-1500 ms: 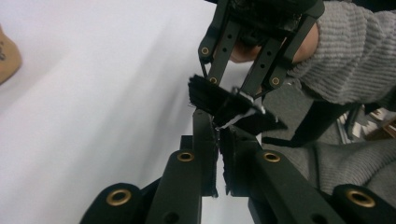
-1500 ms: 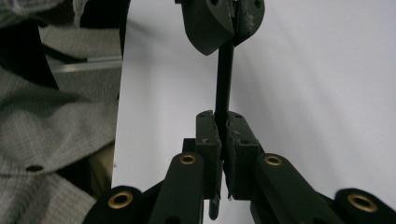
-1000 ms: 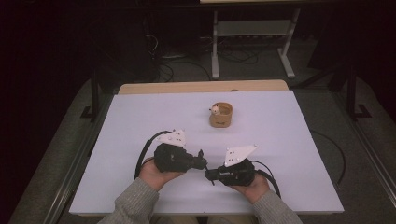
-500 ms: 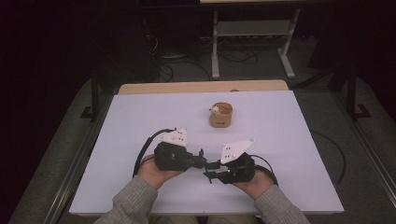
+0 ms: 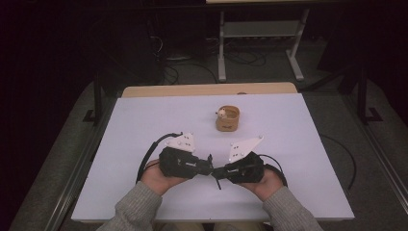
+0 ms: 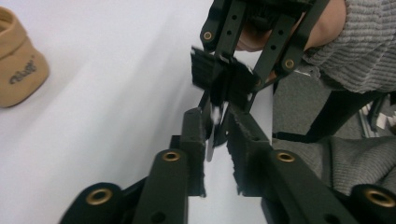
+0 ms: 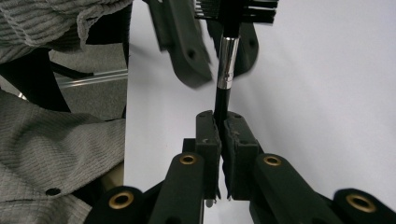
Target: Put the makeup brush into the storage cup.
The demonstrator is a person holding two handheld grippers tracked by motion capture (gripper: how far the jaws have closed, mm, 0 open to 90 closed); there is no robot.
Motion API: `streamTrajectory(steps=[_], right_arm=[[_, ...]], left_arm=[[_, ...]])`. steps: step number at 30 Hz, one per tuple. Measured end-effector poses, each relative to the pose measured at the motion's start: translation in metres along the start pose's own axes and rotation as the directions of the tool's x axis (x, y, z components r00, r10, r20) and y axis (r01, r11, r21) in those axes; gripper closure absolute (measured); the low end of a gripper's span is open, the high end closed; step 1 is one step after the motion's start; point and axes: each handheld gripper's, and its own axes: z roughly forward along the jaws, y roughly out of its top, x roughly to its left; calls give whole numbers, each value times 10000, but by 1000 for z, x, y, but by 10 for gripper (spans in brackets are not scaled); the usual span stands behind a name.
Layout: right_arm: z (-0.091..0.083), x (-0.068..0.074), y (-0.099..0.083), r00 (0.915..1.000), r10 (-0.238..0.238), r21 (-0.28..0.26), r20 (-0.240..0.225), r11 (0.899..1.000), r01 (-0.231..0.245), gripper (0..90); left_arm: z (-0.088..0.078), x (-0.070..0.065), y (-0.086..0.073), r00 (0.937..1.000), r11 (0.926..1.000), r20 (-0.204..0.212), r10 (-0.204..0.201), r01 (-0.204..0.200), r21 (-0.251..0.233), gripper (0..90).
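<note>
The two grippers have closed nose to nose since a second ago, low on the white table [image 5: 298, 144] — open surface all round, tan cup [image 5: 227, 119] well beyond. The right gripper [image 7: 220, 122] clamps a slim black brush [image 7: 226, 60], its long axis pointing toward the left gripper [image 6: 217, 128] — jaws narrowly parted around the tip.

So there's a small black brush [image 7: 223, 70] with a silver ferrule, its thin handle pinched end-on in the right gripper [image 7: 220, 133], bristle head pointing at the left gripper [image 6: 215, 135]. It sits low over the white bench [image 5: 144, 125], near the front edge
</note>
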Motion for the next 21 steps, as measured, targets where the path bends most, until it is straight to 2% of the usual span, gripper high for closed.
streamTrajectory(steps=[3, 4, 7, 13, 15, 21], right_arm=[[-3, -3, -2, 9998, 207, -24, 13, 9998, -207, 846], [-5, -6, -3, 9999, 131, -29, 74, 9999, -131, 845], [-11, -10, -5, 9990, 419, -106, 161, 9991, -417, 846], [-23, -21, -8, 9961, 854, -326, 223, 9959, -846, 845], [-27, -25, -8, 9949, 982, -445, 236, 9943, -970, 845], [-45, -39, -5, 9915, 1219, -652, 450, 9908, -1188, 845]], left_arm=[[-4, 1, -2, 9999, 10000, -106, -42, 41, -65, 705], [-6, 1, -3, 9998, 10000, -180, -56, 55, -56, 700], [-9, 2, -8, 9993, 9999, -340, -133, 130, -88, 680], [-13, 5, -21, 9971, 9989, -593, -468, 463, -92, 636], [-14, 7, -26, 9949, 9977, -763, -661, 649, -178, 621], [-20, 14, -39, 9886, 9963, -1237, -862, 847, -173, 605]])
